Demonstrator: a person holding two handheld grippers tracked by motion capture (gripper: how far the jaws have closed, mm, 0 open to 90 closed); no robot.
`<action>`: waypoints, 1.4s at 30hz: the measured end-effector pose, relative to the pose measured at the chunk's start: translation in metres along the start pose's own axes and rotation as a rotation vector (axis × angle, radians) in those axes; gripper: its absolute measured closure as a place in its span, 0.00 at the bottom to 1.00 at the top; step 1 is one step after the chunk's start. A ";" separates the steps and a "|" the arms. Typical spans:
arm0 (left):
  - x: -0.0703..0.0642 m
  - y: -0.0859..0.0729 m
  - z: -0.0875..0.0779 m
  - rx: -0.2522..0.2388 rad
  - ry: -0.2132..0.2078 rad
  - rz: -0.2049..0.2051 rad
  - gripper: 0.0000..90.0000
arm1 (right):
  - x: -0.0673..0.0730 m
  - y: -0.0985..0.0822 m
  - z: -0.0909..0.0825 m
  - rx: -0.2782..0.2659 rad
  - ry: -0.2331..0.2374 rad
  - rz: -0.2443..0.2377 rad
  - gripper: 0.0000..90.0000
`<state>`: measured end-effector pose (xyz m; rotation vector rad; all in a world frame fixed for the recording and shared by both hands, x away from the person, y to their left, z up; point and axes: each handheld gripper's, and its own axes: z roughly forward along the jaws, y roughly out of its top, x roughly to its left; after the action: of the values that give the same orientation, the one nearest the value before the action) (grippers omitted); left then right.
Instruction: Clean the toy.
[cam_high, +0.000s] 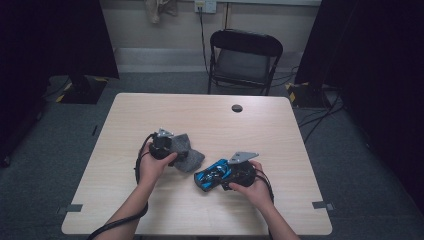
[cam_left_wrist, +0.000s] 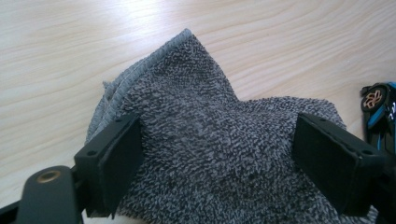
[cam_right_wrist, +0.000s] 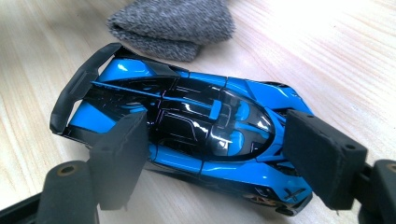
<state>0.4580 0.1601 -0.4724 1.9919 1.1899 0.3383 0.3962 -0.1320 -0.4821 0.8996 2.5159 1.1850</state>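
A grey terry cloth (cam_high: 192, 157) lies bunched on the wooden table (cam_high: 210, 117), left of middle. My left gripper (cam_high: 175, 152) sits right over it; in the left gripper view (cam_left_wrist: 219, 140) the jaws stand wide apart with the cloth (cam_left_wrist: 210, 107) heaped between and under them, pads not pressing it. A blue and black toy car (cam_high: 210, 177) is just right of the cloth. My right gripper (cam_high: 222, 175) has its pads against both sides of the car (cam_right_wrist: 187, 100), roof facing the camera, in the right gripper view (cam_right_wrist: 217, 140).
A black folding chair (cam_high: 245, 55) stands beyond the table's far edge. A dark cable hole (cam_high: 237, 108) sits near that edge. The cloth (cam_right_wrist: 173, 25) lies just past the car's rear wing. The car's wheel (cam_left_wrist: 373, 99) shows at the right edge.
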 end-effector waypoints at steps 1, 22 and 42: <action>-0.001 0.001 0.003 0.010 0.002 0.005 0.17 | 0.000 0.000 0.000 -0.002 0.000 0.000 0.25; -0.015 -0.005 -0.006 0.000 -0.040 0.083 0.21 | 0.000 -0.002 0.000 -0.013 0.001 0.001 0.25; -0.017 -0.041 -0.026 0.071 -0.025 0.138 0.27 | 0.001 -0.003 0.000 -0.020 -0.002 0.001 0.26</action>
<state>0.4084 0.1694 -0.4827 2.1396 1.0652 0.3436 0.3945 -0.1330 -0.4839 0.8964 2.4982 1.2064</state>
